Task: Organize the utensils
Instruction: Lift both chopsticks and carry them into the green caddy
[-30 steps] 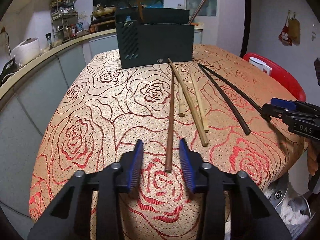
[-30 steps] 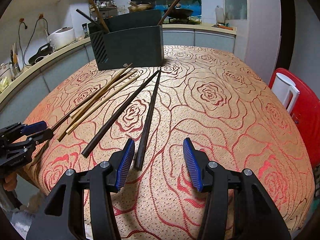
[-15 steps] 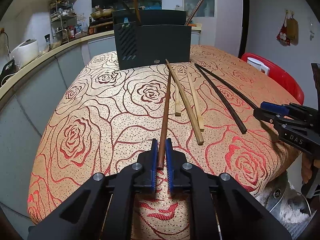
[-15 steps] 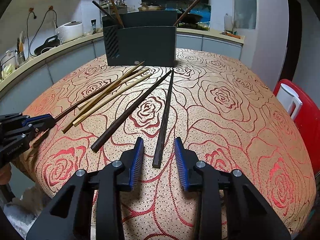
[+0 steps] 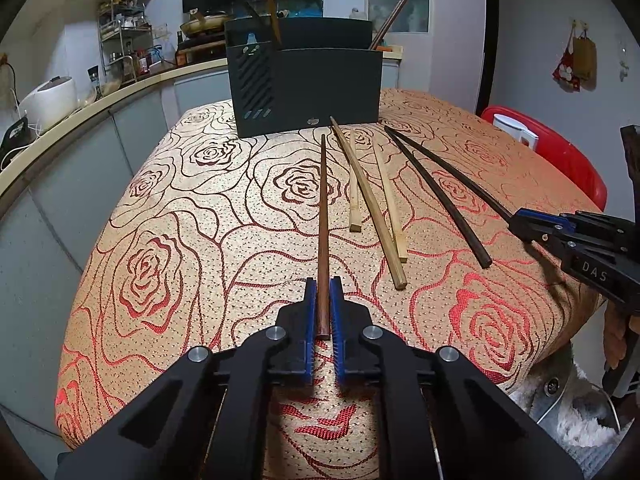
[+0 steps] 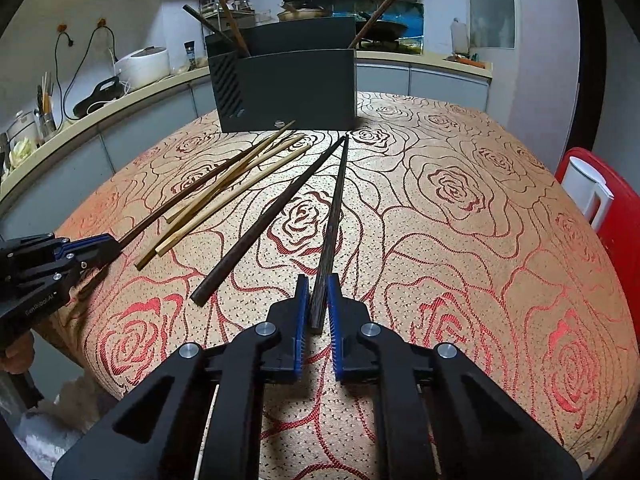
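Observation:
Several chopsticks lie on the rose-patterned tablecloth (image 5: 180, 208) in front of a dark utensil holder (image 5: 308, 92) (image 6: 288, 92) with chopsticks standing in it. My left gripper (image 5: 323, 284) (image 6: 112, 244) is shut on the near end of a reddish-brown chopstick (image 5: 323, 208) (image 6: 192, 192). The jaws of my right gripper (image 6: 318, 280) (image 5: 516, 218) are closing, and its pads press the near end of a dark chopstick (image 6: 336, 208) (image 5: 448, 172). A second dark chopstick (image 6: 268, 216) (image 5: 436, 196) and three light wooden ones (image 5: 368, 200) (image 6: 224, 200) lie loose between the two grippers.
A red chair (image 6: 616, 220) with a white jug (image 6: 588, 188) stands off the table's right side. A kitchen counter (image 5: 100, 100) with a white rice cooker (image 5: 48, 96) runs along the left. The table's near edge drops away just below both grippers.
Both grippers have closed from wide open onto the near ends of their chopsticks, the left onto the reddish-brown one first, the right onto the dark one after sliding over it.

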A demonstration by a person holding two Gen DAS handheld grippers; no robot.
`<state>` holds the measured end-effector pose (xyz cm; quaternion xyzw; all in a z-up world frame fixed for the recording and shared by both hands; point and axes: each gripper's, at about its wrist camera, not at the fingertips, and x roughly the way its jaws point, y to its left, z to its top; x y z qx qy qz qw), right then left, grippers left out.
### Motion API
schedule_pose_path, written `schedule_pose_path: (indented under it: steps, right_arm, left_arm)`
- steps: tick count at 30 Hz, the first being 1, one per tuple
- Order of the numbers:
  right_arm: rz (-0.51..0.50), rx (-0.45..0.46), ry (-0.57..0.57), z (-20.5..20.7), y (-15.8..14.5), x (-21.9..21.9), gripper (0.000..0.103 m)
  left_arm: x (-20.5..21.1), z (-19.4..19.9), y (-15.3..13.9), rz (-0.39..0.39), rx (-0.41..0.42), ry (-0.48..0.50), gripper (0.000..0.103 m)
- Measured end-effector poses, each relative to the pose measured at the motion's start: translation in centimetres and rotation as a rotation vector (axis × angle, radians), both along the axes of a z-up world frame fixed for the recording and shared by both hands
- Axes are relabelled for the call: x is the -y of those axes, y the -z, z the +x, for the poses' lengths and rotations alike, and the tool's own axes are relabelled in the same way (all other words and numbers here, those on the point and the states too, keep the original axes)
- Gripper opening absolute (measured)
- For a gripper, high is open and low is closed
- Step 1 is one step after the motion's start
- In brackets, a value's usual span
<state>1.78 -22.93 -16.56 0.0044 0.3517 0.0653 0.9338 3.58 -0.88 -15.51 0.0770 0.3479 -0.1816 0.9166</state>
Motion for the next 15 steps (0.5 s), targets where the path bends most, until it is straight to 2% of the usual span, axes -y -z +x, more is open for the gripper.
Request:
schedule_pose_path:
  steps: [5, 15]
  right_arm:
    - [0.009, -0.009, 0.007, -0.2, -0.5, 0.3, 0.009]
    - [0.039, 0.08, 0.03, -1.0, -4.2, 1.7, 0.008]
  left_arm:
    - [-0.3, 0.1, -0.9, -0.006, 0.004, -0.003, 0.006]
    - [-0.7, -0.7, -4.2, -0.021, 0.061, 0.011, 0.006]
